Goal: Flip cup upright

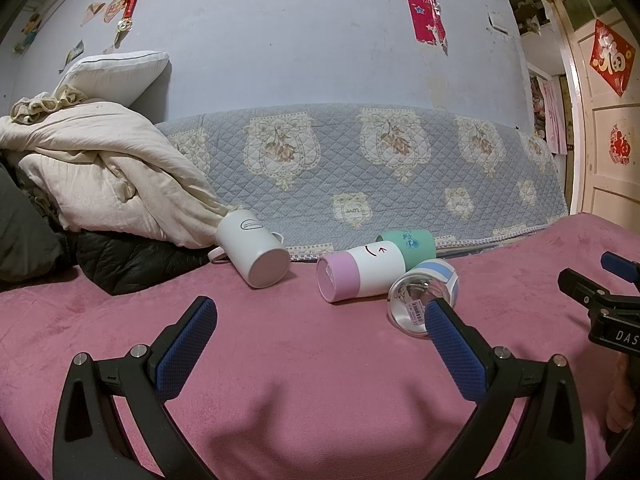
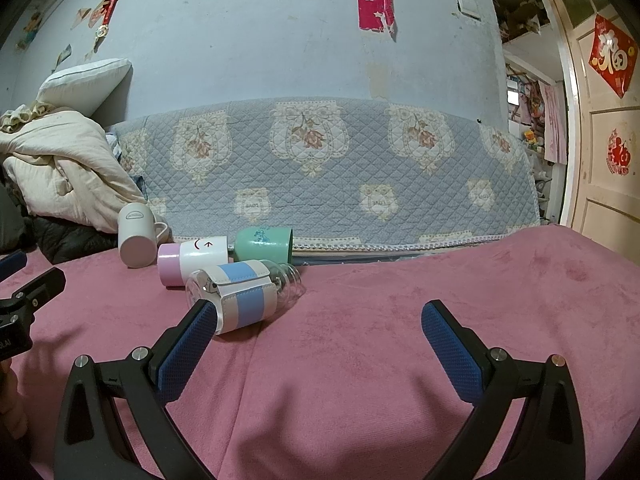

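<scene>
Several cups lie on their sides on the pink bedspread (image 1: 280, 360). A white mug (image 1: 252, 252) lies at the left, its base toward me. A pink-and-white cup (image 1: 360, 272) lies in the middle, a green cup (image 1: 412, 242) behind it. A glass bottle with a blue-and-white sleeve (image 1: 424, 300) lies at the right. My left gripper (image 1: 320, 320) is open and empty, in front of the cups. My right gripper (image 2: 316, 320) is open and empty; its left finger sits just in front of the sleeved bottle (image 2: 244, 292). The white mug (image 2: 136, 236), the pink-and-white cup (image 2: 192, 258) and the green cup (image 2: 264, 244) show behind.
A cream quilt (image 1: 100, 176) and a dark jacket (image 1: 132, 260) are piled at the left. A blue quilted cover (image 1: 360, 168) hangs along the wall behind the cups. A door (image 2: 600, 140) stands at the right. The right gripper shows at the left wrist view's right edge (image 1: 604, 292).
</scene>
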A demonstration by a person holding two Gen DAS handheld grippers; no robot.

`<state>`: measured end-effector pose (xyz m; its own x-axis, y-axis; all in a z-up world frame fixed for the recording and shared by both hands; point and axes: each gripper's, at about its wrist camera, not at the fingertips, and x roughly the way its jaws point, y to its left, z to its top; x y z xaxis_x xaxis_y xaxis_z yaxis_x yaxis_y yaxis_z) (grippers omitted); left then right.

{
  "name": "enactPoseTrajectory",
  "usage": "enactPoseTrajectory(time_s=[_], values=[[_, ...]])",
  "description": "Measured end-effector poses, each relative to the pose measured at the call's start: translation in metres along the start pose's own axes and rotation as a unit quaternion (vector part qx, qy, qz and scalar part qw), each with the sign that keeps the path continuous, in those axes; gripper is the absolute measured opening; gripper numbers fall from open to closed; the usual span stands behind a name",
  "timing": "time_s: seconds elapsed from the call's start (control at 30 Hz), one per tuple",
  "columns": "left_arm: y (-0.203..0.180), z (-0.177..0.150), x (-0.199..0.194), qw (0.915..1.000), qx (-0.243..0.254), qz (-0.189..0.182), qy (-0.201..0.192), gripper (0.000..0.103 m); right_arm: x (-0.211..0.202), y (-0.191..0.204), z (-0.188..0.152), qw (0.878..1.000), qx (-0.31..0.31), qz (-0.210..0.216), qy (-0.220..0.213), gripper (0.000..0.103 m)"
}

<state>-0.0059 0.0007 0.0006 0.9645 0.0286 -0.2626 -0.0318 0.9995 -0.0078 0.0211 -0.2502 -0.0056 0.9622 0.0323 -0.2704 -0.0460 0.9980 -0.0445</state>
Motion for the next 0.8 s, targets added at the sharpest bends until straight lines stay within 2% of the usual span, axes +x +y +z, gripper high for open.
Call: enactPoseTrajectory(time_s=[0.8], values=[[0.0001, 0.0004, -0.0003, 1.0, 0.001, 0.0, 0.002, 0.103, 0.0005, 0.001, 0.0005, 1.0, -0.002, 0.0, 0.001, 0.103]])
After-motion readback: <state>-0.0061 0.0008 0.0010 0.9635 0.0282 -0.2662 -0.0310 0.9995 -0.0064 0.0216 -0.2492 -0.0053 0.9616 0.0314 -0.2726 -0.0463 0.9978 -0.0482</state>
